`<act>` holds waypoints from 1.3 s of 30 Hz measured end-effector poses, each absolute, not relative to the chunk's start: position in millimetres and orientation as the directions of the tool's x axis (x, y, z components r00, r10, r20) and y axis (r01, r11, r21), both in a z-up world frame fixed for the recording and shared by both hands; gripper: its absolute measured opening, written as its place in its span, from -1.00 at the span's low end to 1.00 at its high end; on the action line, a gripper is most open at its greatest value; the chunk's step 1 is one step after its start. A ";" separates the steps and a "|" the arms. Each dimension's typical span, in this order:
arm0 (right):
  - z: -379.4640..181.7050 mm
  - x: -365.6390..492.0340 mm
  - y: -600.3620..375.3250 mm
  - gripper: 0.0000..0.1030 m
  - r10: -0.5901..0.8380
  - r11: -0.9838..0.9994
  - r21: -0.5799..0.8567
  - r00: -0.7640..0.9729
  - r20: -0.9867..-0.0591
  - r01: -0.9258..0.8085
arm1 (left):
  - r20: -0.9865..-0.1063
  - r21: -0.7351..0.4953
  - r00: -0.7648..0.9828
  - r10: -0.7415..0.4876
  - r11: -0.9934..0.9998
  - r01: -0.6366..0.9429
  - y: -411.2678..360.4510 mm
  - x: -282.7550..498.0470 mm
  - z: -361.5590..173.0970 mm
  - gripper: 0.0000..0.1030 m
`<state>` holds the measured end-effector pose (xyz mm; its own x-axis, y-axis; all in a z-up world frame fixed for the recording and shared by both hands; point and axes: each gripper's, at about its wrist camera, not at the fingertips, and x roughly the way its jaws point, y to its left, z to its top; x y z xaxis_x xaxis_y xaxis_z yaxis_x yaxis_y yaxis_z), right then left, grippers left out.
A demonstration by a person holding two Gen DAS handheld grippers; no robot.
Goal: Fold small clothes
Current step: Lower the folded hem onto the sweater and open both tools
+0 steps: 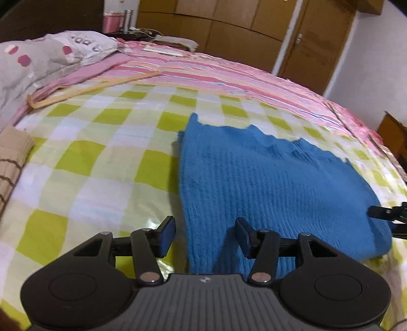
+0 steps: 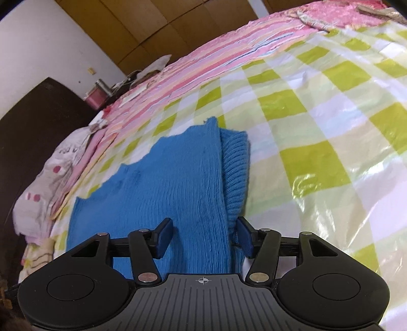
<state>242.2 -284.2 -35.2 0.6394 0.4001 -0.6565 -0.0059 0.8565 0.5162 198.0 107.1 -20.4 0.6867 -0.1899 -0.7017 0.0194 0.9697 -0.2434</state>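
blue knitted garment point(image 1: 267, 183) is seen lying flat on the bed point(image 1: 101, 157), on a green-and-white checked plastic sheet point(image 1: 84, 142), already folded at least once: in the right wrist view a ribbed cuffed part point(image 2: 235, 163) is seen tucked along its right edge under the top layer. the near edge of the fold is judged to be laid down, so this stage seems close to done; whether another fold is needed cannot be told, and other clothes to be folded are not clearly seen.

going left to right: a beige striped cloth point(image 1: 12, 157) is seen at the bed's left edge, a grey pillow point(image 1: 45, 56) further back, then the garment. the left tool point(image 1: 204, 236) is held wide apart over the garment's left edge, with nothing pressed between its pads. the right tool point(image 2: 204, 236) is likewise parted, the garment's right edge lying between the jaws but not gripped.

one container, a pink box point(image 1: 112, 23), is seen on the nightstand; its contents cannot be told.
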 end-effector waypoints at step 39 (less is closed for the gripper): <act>30.8 157.4 -268.2 -0.50 0.161 0.985 0.161 0.656 -0.737 -0.060 | -0.756 -0.099 0.641 -0.132 0.991 0.086 73.1 140.7 -15.1 -0.31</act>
